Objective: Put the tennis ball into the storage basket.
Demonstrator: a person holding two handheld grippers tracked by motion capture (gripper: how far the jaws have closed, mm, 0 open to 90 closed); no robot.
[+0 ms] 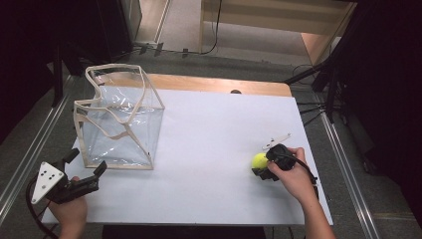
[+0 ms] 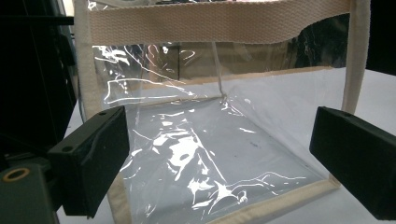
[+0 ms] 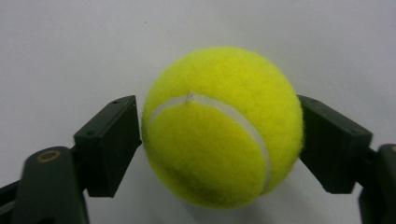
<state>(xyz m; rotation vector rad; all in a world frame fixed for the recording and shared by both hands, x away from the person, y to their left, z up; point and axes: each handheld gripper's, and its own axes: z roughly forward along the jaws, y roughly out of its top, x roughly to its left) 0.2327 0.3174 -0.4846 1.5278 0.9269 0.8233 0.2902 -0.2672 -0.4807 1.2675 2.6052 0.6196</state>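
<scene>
While the clear bag (image 1: 119,119) stands open-mouthed in the left half of the high view, nothing lies inside it, so the work of getting the ball into it looks, by my judgement, to be at its first step. At the lower left of that view the left gripper (image 1: 85,169) hangs just short of the bag's near bottom corner, its jaws spread wide and holding nothing; in the left gripper view the two black jaws frame the bag's see-through wall and its cream webbing trim (image 2: 219,21) without touching either. Moving rightward over the bare white table (image 1: 209,149), the tennis ball (image 1: 259,160) sits at the right of centre, well apart from the bag. The right gripper (image 1: 266,167) has it: in the right gripper view the jaws press on the ball (image 3: 223,126) from both sides, pinching it at its widest part, seemingly just above the white surface or on it. The grasp appears made; lifting, carrying leftward and dropping into the bag remain. Being round, the ball has no long axis and points nowhere; its white seam (image 3: 224,109) curves across the face toward the camera. The bag's mouth faces upward, its rim sagging.
</scene>
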